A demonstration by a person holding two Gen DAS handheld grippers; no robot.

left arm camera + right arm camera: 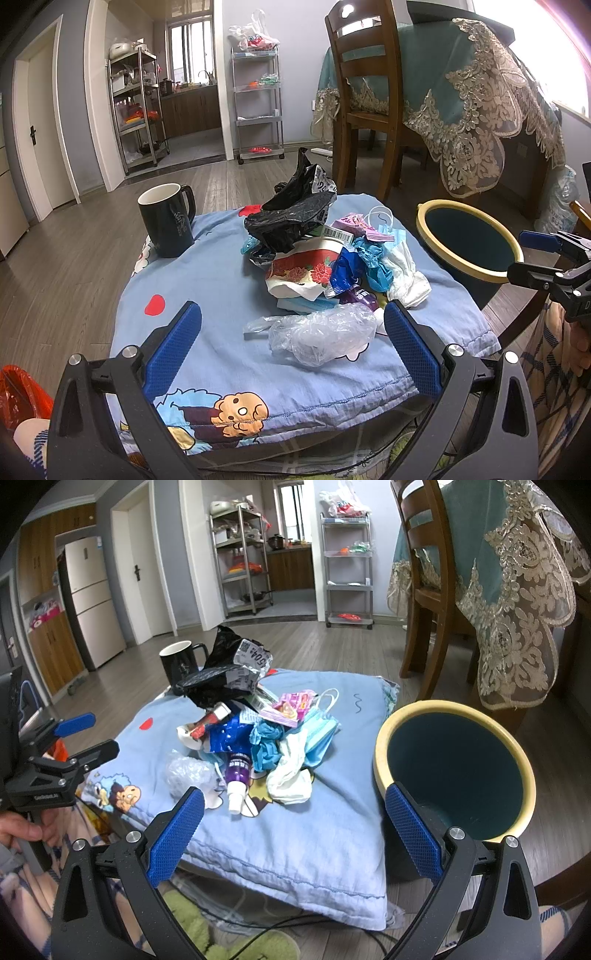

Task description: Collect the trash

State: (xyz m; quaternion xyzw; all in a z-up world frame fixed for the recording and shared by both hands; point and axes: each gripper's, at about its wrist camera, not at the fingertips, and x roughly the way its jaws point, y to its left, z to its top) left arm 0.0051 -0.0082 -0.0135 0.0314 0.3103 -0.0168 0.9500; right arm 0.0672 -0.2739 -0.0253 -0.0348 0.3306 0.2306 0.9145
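Hovering spread wide and released, nothing between the blue pads: left gripper (291, 347) low over the near edge of the table (207, 354), right gripper (295, 827) likewise released, straddling table corner and bin

Lying dead ahead of the left fingers (173, 350), heaped mid-table as if gathered for one sweep: trash pile (317, 258), with the crumpled clear plastic (321, 336) nearest, just between and beyond the pads, likely the first pick

Standing just beyond the right-hand pad of the right fingers (413, 834), beside the table and mouth up, presumably parked within a short swing of the heap: yellow-rimmed bin (454, 768)

Set apart off the far left of the pile, so probably not rubbish: black mug (168, 219), pale characters on its side, unreadable

Reading "604" on the label of the black courier bag (225, 675), plus a QR code; barcode strip on a wrapper; print on the purple bottle (238, 771) too small to tell
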